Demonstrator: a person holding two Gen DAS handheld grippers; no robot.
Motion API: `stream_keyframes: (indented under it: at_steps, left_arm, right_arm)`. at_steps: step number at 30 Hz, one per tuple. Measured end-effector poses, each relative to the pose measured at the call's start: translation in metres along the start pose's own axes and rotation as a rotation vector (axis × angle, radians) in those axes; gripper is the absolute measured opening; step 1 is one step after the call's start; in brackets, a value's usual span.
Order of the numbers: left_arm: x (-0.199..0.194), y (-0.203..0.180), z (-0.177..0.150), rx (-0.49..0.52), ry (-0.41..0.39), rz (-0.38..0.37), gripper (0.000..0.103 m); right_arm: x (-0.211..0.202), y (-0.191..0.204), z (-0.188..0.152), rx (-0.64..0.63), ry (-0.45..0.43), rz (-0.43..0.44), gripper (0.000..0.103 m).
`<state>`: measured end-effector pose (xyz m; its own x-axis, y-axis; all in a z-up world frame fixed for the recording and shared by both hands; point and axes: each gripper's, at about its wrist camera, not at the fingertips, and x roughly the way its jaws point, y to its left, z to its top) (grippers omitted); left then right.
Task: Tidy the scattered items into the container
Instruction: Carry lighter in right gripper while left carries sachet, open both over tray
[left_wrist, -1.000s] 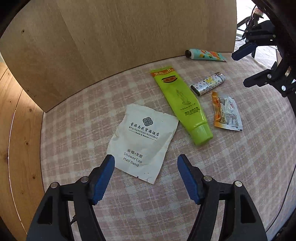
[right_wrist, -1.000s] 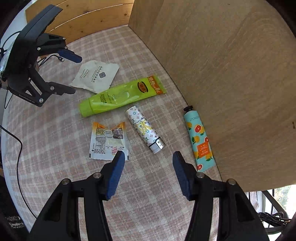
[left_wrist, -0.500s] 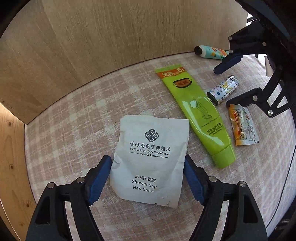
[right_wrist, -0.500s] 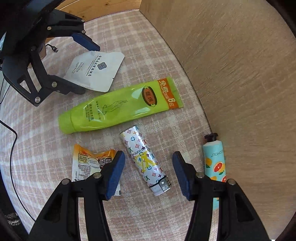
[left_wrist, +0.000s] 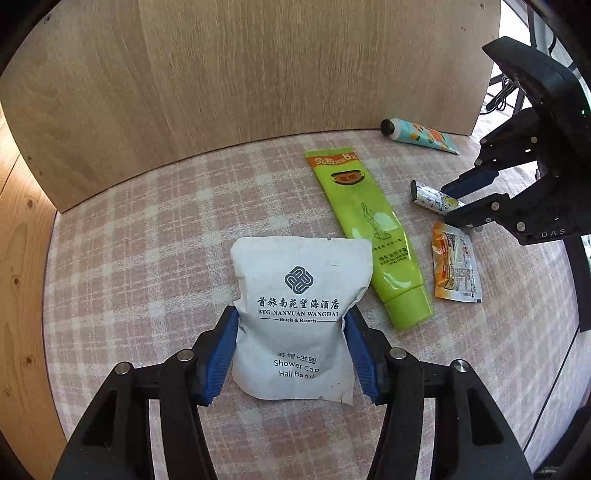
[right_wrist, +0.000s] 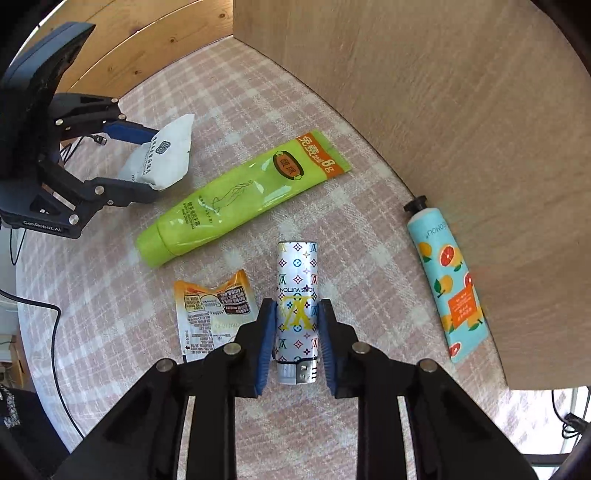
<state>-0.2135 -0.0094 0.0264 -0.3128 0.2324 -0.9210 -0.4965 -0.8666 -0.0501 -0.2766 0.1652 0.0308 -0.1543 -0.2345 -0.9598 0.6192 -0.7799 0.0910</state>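
Left gripper (left_wrist: 290, 349) has just been closing and pinches the shower cap sachet (left_wrist: 301, 314) mid-cloth; it crumples, soft and light, so I grip its sides. Right gripper (right_wrist: 295, 341) has closed onto the lighter (right_wrist: 297, 306) near the wooden board (right_wrist: 443, 110): rigid, slick, held mid-body.

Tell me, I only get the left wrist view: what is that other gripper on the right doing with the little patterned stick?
Observer: It's a lighter. The right gripper straddles it; its jaws have just been closing and the pads look pressed on its sides.
Operator: Which end is hidden from me?
Observer: The metal top, nearest the gripper's base.
Operator: And my own pouch, seen sideways?
Observer: The left gripper has just been closing its jaws; the pouch bulges up, squeezed between them.
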Motion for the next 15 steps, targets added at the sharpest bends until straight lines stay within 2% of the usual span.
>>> stream_keyframes:
  at_steps: [4, 8, 11, 15]
  left_arm:
    - [-0.022, -0.005, -0.015, -0.050, -0.032, 0.011, 0.054]
    - [-0.046, -0.009, -0.012, -0.066, -0.069, 0.019, 0.054]
    - [-0.067, -0.031, -0.015, -0.056, -0.100, 0.014, 0.054]
    - [-0.081, -0.081, 0.004, 0.009, -0.131, -0.038, 0.054]
  right_arm:
    - [-0.029, -0.006, -0.018, 0.096, -0.083, -0.004, 0.023]
    - [-0.069, -0.013, -0.043, 0.216, -0.166, -0.004, 0.023]
    - [-0.100, -0.013, -0.076, 0.306, -0.224, -0.029, 0.023]
    - [-0.137, -0.012, -0.149, 0.404, -0.277, -0.052, 0.023]
